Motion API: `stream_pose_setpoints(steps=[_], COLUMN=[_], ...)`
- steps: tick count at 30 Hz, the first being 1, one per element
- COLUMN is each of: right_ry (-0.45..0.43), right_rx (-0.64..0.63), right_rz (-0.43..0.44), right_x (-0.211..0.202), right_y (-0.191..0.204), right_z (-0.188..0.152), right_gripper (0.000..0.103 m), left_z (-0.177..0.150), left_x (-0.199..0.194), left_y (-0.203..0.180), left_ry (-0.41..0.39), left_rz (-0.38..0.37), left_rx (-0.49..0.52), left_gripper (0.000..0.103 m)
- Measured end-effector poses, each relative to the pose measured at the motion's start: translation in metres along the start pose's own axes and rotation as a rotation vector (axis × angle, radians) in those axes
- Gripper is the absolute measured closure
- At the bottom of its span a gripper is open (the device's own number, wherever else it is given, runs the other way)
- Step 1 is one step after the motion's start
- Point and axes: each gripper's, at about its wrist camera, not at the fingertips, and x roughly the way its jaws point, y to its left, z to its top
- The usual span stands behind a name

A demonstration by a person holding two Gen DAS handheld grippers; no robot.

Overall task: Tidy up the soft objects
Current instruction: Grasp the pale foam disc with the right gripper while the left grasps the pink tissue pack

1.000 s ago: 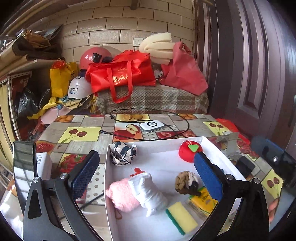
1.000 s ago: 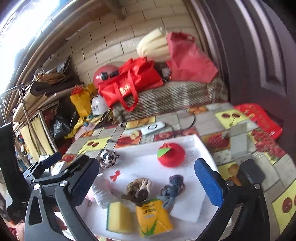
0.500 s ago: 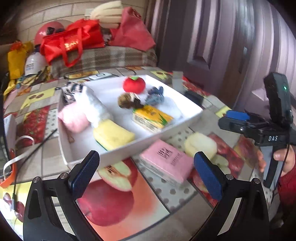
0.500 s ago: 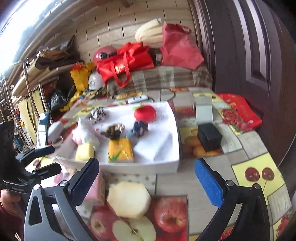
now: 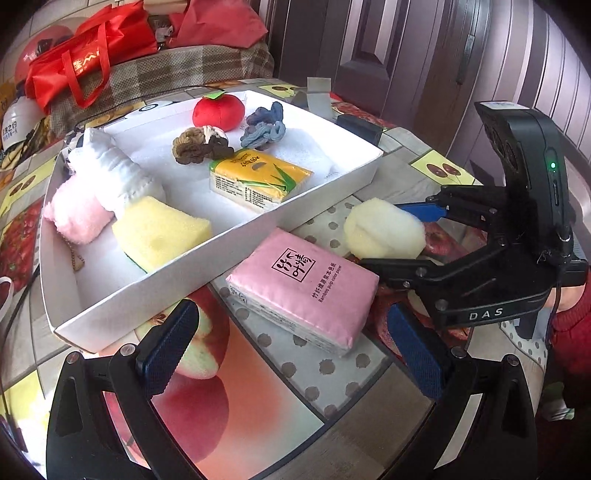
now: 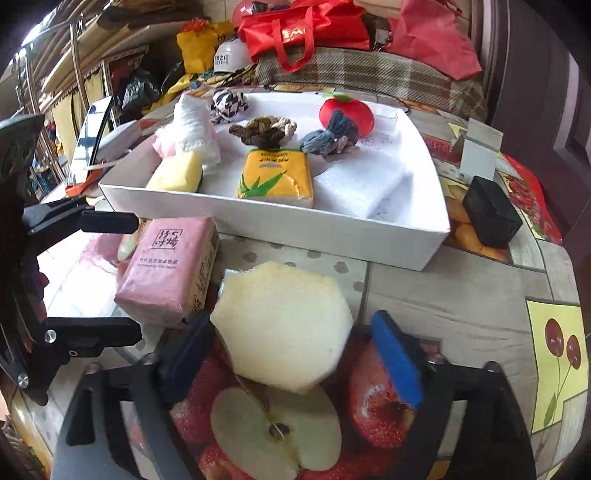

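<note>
A white tray (image 5: 332, 186) (image 6: 258, 221) holds several soft things: a red plush tomato (image 5: 218, 110), rope knots, a yellow tissue pack (image 5: 258, 176), a yellow sponge (image 5: 162, 234), a pink plush and white cloth. In front of it on the table lie a pink tissue pack (image 5: 306, 291) (image 6: 168, 269) and a cream hexagonal sponge (image 5: 384, 229) (image 6: 284, 325). My right gripper (image 6: 291, 354) (image 5: 417, 236) has its jaws around the cream sponge, still spread. My left gripper (image 5: 291, 350) is open just before the pink pack.
A black box (image 6: 491, 210) and a small white box (image 6: 478, 151) stand right of the tray. Red bags (image 6: 303, 29), a helmet and clutter fill the back. A dark door (image 5: 424, 55) is on the right. The table edge is near on the right.
Both grippers pulled back from over the tray and dropped low to the table front. The right gripper closed in around the cream sponge; the left came up to the pink pack.
</note>
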Motion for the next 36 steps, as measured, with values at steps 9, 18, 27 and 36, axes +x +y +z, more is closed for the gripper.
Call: stream_pose_setpoints(steps=[9,18,27,36], right_ry=[-0.016,-0.011,-0.074,-0.09], right_rx=[0.103,0.013,0.299,0.399], right_rz=[0.0,0.15,0.082,0.078], right_x=[0.004,-0.017,-0.039,-0.038], right_y=[-0.011,0.01,-0.054,-0.069], right_z=[0.009,-0.016,-0.032,-0.035], right_gripper=[0.039,0.043,0.043,0.043], left_z=[0.007,-0.019,-0.004,0.002], left_x=[0.014,-0.01,-0.035,0.023], left_y=[-0.003,-0.02,-0.01,-0.034], left_ry=[0.031,0.039,-0.072,0.041], left_rz=[-0.009,-0.135,-0.039,0.21], left_rx=[-0.011,0.062,-0.145,-0.08], left_gripper=[0.001,0.001,0.001,0.022])
